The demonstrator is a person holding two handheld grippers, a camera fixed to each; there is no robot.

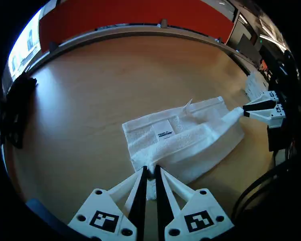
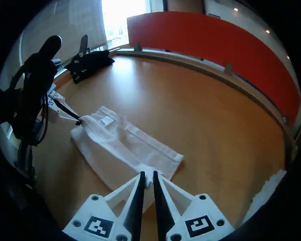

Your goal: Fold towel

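A white towel (image 1: 182,136) lies partly folded on the wooden table (image 1: 102,80), a small label on its upper layer. My left gripper (image 1: 150,173) is shut on the towel's near corner. At the right edge of the left gripper view, my right gripper (image 1: 242,111) pinches the opposite corner. In the right gripper view the towel (image 2: 118,146) runs from my right gripper (image 2: 147,177), shut on its near corner, out to the left gripper (image 2: 80,121), which holds the far corner beside a dark sleeve.
A red partition (image 2: 214,44) runs along the table's far rim. A black bag (image 2: 90,62) sits at the far left corner near the window. A stack of white towels (image 1: 255,85) lies by the table's right edge.
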